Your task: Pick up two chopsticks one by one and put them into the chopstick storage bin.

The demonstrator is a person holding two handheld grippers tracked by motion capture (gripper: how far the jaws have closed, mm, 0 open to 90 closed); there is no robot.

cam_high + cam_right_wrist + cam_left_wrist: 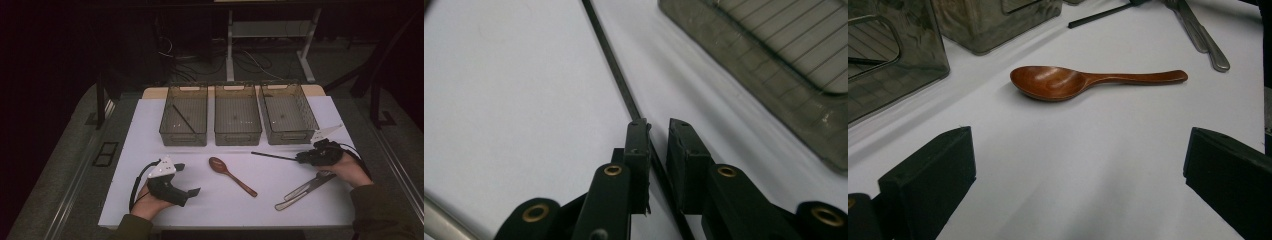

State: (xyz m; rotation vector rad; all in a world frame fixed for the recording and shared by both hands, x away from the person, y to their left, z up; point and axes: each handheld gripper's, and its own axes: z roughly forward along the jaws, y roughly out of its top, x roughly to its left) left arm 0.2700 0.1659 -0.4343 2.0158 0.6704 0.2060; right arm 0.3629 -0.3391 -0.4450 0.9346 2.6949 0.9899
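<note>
Table [150,200] with white top carries three grey bins [238,122] in a row. The left bin [183,120] already has one black chopstick [184,119] inside; the other two look empty. A wooden spoon [231,175] and metal cutlery [305,190] lie unsorted in front. The left gripper [1078,175] stands wide open, holding nothing, facing the spoon. The right gripper [658,135] has its jaws almost closed around the second chopstick [614,65] on the table; a small gap remains, so it is not gripped yet. Most sorting seems left.
</note>
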